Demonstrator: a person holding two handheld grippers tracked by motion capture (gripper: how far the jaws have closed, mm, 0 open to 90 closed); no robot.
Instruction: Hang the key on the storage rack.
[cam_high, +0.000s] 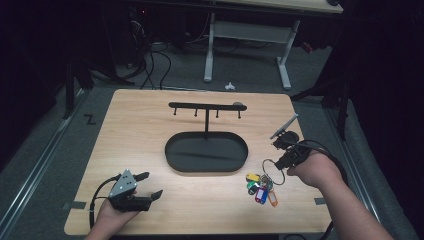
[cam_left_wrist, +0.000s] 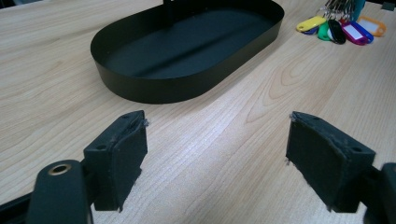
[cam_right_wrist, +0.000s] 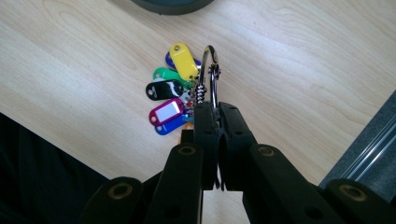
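Note:
A bunch of coloured key tags (cam_high: 260, 187) lies on the wooden table right of the black oval tray (cam_high: 172, 150); a hook stand (cam_high: 205, 106) rises from the tray. The tags hang from a metal ring (cam_right_wrist: 212, 70). My right gripper (cam_right_wrist: 217, 108) is shut on that ring, with the tags (cam_right_wrist: 170, 100) fanned out beside it; in the high view the right gripper (cam_high: 279, 161) sits at the table's right side. My left gripper (cam_high: 154, 184) rests open near the front left edge. Its pads (cam_left_wrist: 122, 154) are wide apart over bare wood, facing the tray (cam_left_wrist: 154, 88) and the tags (cam_left_wrist: 336, 30).
The stand's crossbar carries several small hooks, all bare. A white-legged desk (cam_high: 285, 60) and cables stand on the floor behind the table. Grey tape pieces (cam_high: 75, 205) mark the table's front corners. The table's right edge runs close to my right hand.

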